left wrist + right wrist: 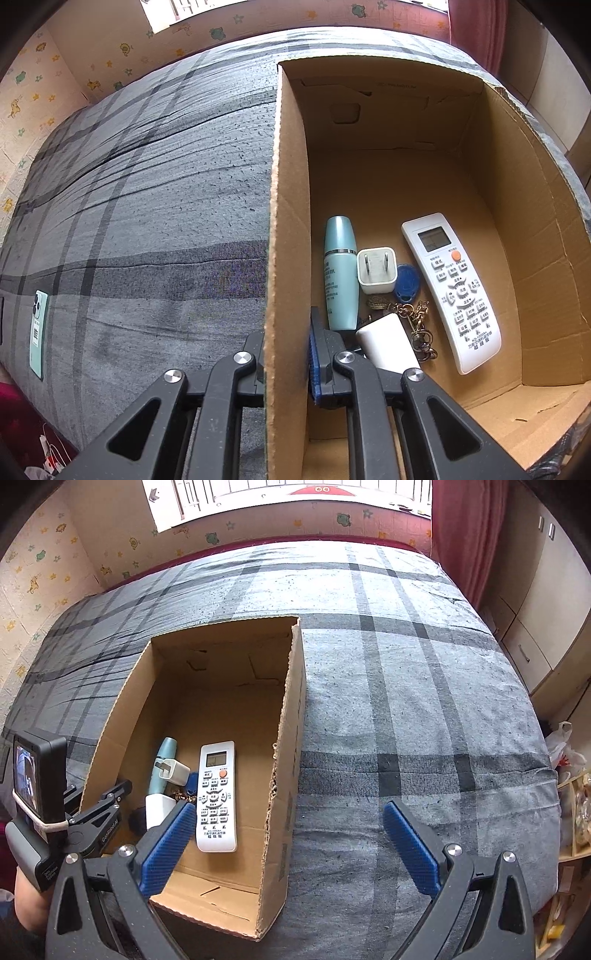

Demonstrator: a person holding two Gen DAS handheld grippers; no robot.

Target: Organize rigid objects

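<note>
An open cardboard box (288, 184) stands on a grey plaid bed. Inside it lie a white remote (450, 291), a teal bottle (341, 273), a white charger plug (376, 269), a blue key fob (406, 282), a brass keychain (417, 321) and a white tube (388, 347). My left gripper (286, 325) straddles the box's left wall, one finger outside and the blue pad (316, 343) inside, shut on the cardboard. My right gripper (290, 806) hangs open and empty above the box's right wall (288, 738), with the remote (217, 794) below its left finger.
A mint-green phone (38, 332) lies on the bed far left of the box. The bedspread (424, 720) stretches flat to the right of the box. A red curtain (465, 535), cabinets (535, 627) and a plastic bag (561, 749) border the bed's right side.
</note>
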